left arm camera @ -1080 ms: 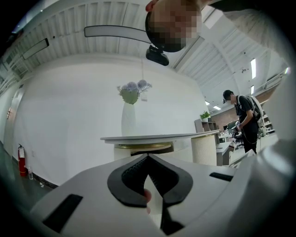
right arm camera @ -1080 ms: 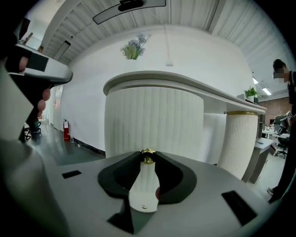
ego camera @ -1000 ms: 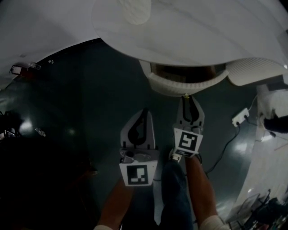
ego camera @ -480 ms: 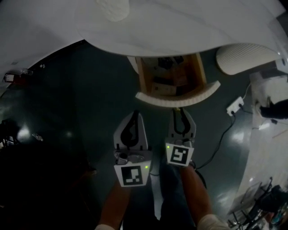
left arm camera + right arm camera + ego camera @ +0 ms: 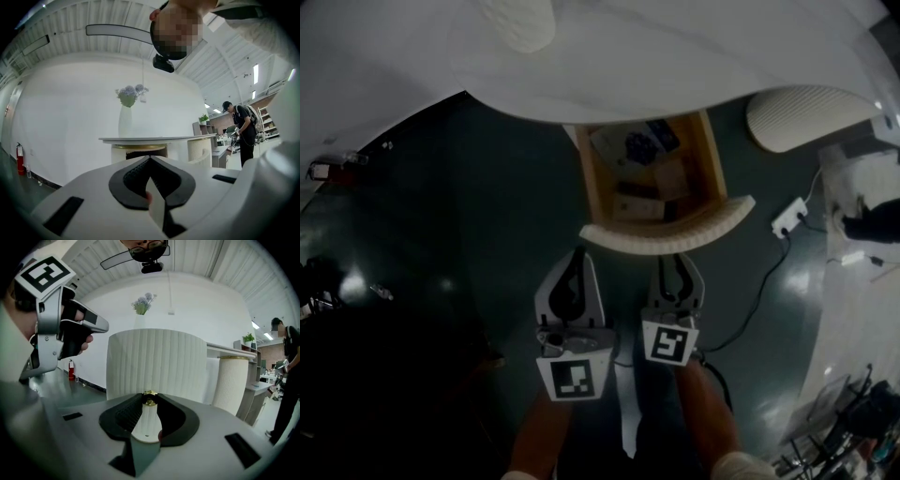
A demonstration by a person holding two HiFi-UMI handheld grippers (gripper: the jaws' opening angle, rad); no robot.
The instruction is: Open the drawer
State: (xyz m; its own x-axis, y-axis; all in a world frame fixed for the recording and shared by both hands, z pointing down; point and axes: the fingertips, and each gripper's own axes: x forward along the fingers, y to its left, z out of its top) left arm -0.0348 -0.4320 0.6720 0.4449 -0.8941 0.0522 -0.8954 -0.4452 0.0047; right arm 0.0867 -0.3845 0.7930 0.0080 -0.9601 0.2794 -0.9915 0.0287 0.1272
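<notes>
Pulled further out than before, the white ribbed-front wooden drawer (image 5: 666, 239) looks nearly open to me; right gripper (image 5: 676, 264) grasps its brass knob (image 5: 150, 398), left gripper (image 5: 577, 255) clenched empty.

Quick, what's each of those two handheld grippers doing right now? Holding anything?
Left gripper: jaws closed, nothing between them.
Right gripper: jaws closed on the small gold knob of the drawer.
</notes>
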